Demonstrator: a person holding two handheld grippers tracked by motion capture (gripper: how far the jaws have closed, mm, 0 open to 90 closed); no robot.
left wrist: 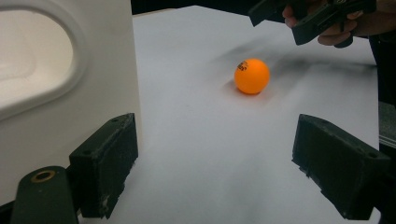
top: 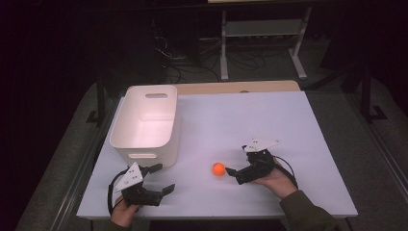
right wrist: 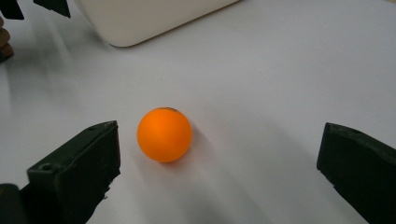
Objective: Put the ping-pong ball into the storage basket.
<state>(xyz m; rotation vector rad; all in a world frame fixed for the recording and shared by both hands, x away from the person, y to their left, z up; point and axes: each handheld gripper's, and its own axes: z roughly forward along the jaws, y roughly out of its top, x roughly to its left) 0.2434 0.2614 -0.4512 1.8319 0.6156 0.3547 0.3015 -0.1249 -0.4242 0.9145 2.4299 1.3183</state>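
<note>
An orange ball [top: 219, 169] lies on the white table [top: 269, 120], right of centre near the front. My right gripper [top: 235, 160] is open just right of it, jaws pointing left at it. In the right gripper view the ball [right wrist: 164, 135] rests between the wide-apart jaws of the right gripper [right wrist: 219, 168], close to the left jaw, with a small gap showing. My left gripper [top: 164, 177] is open at the front left, beside the white bin [top: 144, 122]. From the left gripper [left wrist: 222, 163] the ball [left wrist: 251, 76] lies farther ahead, untouched.
The white bin [left wrist: 70, 84] with cut-out handles stands at the table's left, empty inside, and its corner [right wrist: 149, 16] appears beyond the ball. The right gripper [left wrist: 303, 18] and its hand appear beyond the ball in the left gripper view. Dark floor, cables and a white stand lie behind the table.
</note>
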